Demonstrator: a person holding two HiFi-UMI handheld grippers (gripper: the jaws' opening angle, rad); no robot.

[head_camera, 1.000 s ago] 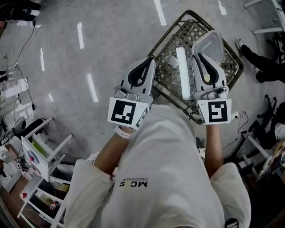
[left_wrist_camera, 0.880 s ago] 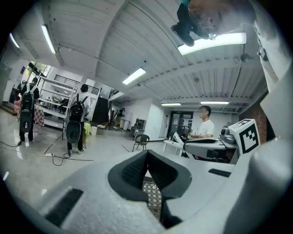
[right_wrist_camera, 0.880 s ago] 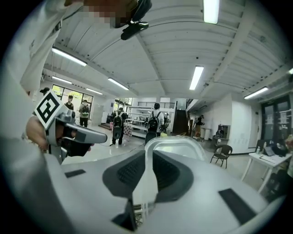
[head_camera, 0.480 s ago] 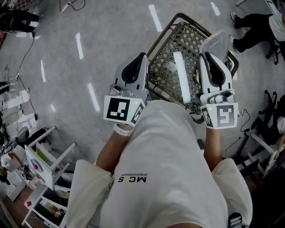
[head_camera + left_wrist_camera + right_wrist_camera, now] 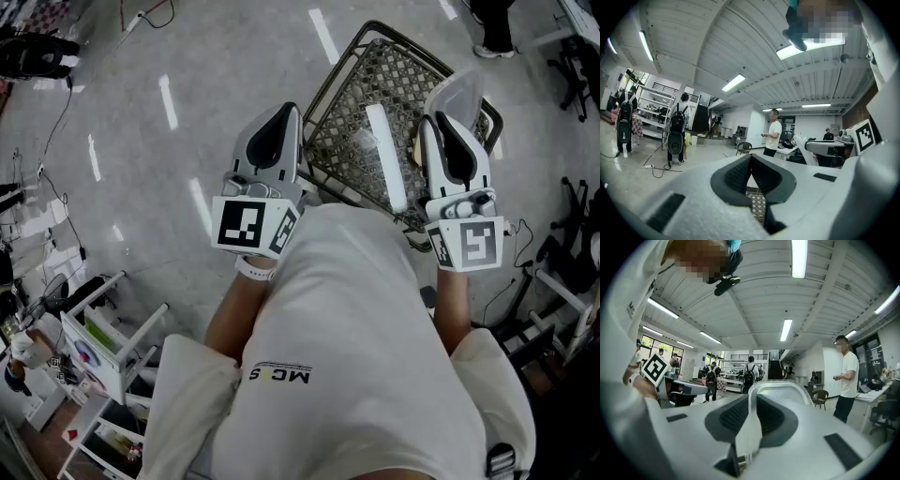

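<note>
My right gripper (image 5: 435, 120) is shut on the edge of a clear plastic container (image 5: 458, 92), held over a wire mesh cart (image 5: 347, 112) with a white handle bar (image 5: 386, 157). In the right gripper view the clear plastic container (image 5: 780, 387) stands upright, pinched between the dark pads of the right gripper (image 5: 751, 404). My left gripper (image 5: 285, 112) hovers at the cart's left rim, jaws pressed together with nothing between them. In the left gripper view the left gripper (image 5: 750, 158) shows the pads meeting, with a bit of the cart's mesh (image 5: 758, 206) below.
A white shelf rack (image 5: 98, 330) stands on the grey floor at lower left. Chair legs and cables (image 5: 562, 262) crowd the right side. A person in a white shirt (image 5: 774, 136) stands ahead; people with backpacks (image 5: 677, 129) stand farther off near shelving.
Both grippers have stayed over the cart with the same grip, drifting slightly. A person in a white shirt has walked leftward across the left gripper view and has entered the right gripper view.
</note>
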